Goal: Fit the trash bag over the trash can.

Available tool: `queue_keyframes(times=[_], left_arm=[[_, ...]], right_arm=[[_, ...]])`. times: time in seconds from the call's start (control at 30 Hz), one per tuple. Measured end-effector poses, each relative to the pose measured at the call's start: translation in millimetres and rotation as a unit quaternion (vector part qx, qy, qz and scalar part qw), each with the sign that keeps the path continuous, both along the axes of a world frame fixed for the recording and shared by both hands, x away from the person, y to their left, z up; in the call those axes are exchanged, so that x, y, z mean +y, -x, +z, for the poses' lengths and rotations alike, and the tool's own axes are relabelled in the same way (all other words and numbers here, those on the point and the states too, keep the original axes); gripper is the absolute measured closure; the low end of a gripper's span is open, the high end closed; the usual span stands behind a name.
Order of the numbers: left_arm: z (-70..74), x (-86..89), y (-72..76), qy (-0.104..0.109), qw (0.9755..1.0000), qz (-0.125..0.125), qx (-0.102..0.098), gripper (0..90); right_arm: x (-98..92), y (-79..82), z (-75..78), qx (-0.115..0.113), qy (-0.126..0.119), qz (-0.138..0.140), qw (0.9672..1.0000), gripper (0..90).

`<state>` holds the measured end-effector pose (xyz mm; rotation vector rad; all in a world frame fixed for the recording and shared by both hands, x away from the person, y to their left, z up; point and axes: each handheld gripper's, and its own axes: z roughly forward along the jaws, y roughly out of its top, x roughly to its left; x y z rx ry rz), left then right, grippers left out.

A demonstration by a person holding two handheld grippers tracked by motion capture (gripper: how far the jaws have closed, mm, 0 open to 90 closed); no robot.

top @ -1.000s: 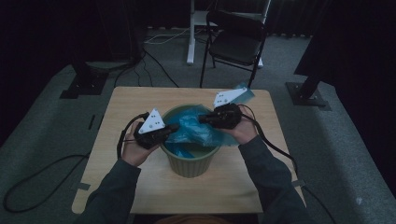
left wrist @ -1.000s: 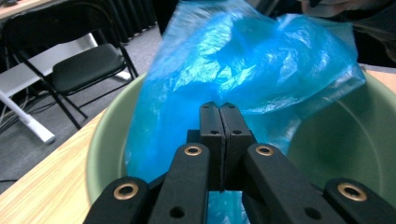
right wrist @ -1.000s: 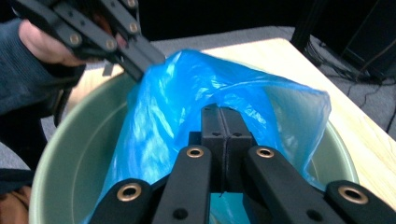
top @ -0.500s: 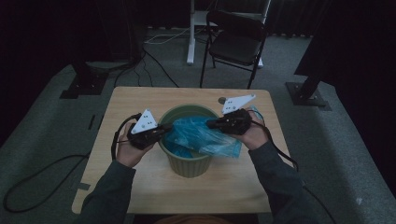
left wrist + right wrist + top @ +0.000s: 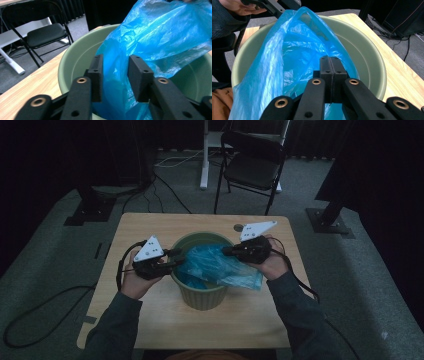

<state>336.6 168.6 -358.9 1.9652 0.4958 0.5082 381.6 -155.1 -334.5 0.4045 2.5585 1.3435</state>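
Work in hand: lining the green bin [image 5: 200, 290] with the blue plastic bag [image 5: 220, 267], judged from how the bag drapes over and into it.
Bin: upright near the middle of the wooden table [image 5: 150, 320], between the 2 hands.
Bag: partly down inside the bin, partly spilling over the rim on the person's right side; its mouth gapes toward the right gripper view's camera.
Right gripper [image 5: 332, 65]: jaws pressed together, pinching a fold of the bag's film at the bin's right rim (the film disappears between the 2 pads).
Left gripper [image 5: 115, 75]: jaws have just been opening; they now stand apart with bag film hanging loose in the gap, neither pad pressing it.
Key relation: the bag's free left edge lies straight ahead of the left gripper, just inside the bin's left rim; the bag's long axis runs across the bin from left rim to right rim.
Nearer hand: the left, by my reading, is the 1 placed to retake that edge.
Next move needs: a fresh bite on the film nearer its hem, then a pull outward over the left rim.
Risk: thin film may slip or bunch.
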Motion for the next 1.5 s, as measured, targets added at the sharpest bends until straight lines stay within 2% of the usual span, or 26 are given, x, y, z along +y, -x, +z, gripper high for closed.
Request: queue_keyframes(times=[0.33,0.53,0.73,0.93,1.23,1.27,1.33,1.4,1.5], left_arm=[[10.5,1.8,-4.6,0.021,0.9997,-0.012,0.005,60.7],[13.1,-0.3,-8.4,0.024,0.9996,-0.015,0.008,60.0],[17.4,-6.0,-16.4,0.030,0.9990,-0.028,0.019,59.0],[19.2,-18.3,-22.9,0.026,0.9980,-0.047,0.032,58.1],[17.3,-36.6,-27.8,0.009,0.9957,-0.078,0.050,54.5],[16.8,-38.4,-27.9,0.002,0.9957,-0.078,0.049,57.3],[15.5,-41.5,-27.7,-0.011,0.9961,-0.075,0.045,70.8],[14.4,-43.0,-27.3,-0.014,0.9961,-0.075,0.044,81.3],[14.1,-43.3,-26.6,-0.017,0.9963,-0.074,0.040,89.3]], right_arm=[[1.1,-1.7,-1.0,0.000,0.002,-0.001,1.0000,90.0],[1.2,-1.5,-1.0,0.000,0.003,0.001,1.0000,90.0],[3.6,-1.7,-2.7,0.002,0.005,0.004,1.0000,90.0],[6.1,-1.3,-2.9,0.001,0.006,0.010,0.9999,90.0],[8.1,-0.3,-1.8,-0.001,0.005,0.013,0.9999,90.0],[8.5,-0.2,-1.9,-0.001,0.005,0.014,0.9999,90.0],[8.7,0.1,-2.1,-0.001,0.005,0.015,0.9999,90.0],[8.3,0.5,-2.0,-0.001,0.006,0.015,0.9999,90.0],[6.7,1.1,-1.7,-0.003,0.006,0.015,0.9999,90.0]])
